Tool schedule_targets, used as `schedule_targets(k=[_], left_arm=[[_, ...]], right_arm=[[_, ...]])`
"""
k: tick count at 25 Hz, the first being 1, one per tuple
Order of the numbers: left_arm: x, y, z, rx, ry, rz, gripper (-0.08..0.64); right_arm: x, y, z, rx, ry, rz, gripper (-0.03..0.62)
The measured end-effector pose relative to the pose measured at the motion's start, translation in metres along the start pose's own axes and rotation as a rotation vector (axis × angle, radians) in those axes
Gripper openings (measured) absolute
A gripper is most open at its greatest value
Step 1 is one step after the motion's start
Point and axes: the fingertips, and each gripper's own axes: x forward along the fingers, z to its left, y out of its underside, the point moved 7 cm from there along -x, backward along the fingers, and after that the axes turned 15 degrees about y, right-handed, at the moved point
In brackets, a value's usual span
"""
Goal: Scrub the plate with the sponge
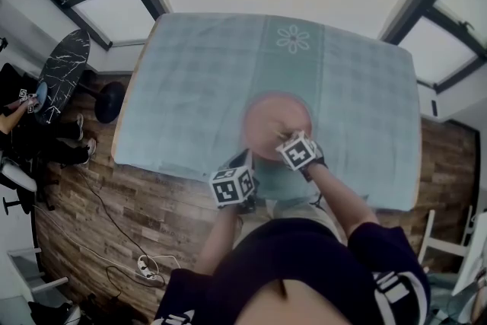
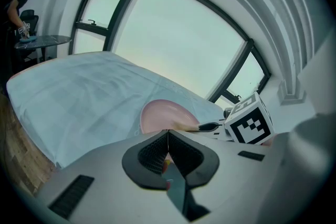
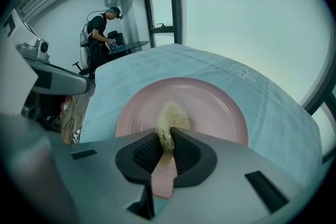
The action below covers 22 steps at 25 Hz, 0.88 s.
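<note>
A pink plate lies on the pale blue tablecloth, near the table's front edge. In the right gripper view the plate sits flat just beyond the jaws. My right gripper is shut on a pale, fibrous sponge, and the sponge's tuft rests on the plate's near half. My left gripper is shut, its pads meeting with nothing seen between them. It sits at the plate's near left rim, which its body hides. The right gripper's marker cube shows beside it.
The cloth-covered table ends at a front edge, with wooden floor below it. A small black round table stands at the left. A person works at it. Windows run behind the table.
</note>
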Motion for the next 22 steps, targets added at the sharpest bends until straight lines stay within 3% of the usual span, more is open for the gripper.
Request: schedule_targets(k=[6,16,22], left_arm=[[-0.012,0.006,-0.007,0.018,0.007,-0.011,0.009],[-0.044,0.028,-0.018,0.041,0.009,-0.039,0.009],[-0.064,0.040,-0.029,0.059,0.021,-0.059,0.009]], right_arm=[[-0.027,0.011,0.003,0.082,-0.027,-0.067,0.037],[-0.100,0.015,0.014,0.280,-0.056,-0.265,0.037],[-0.139,0.027,0.028,0.307,-0.060,-0.336,0.037]])
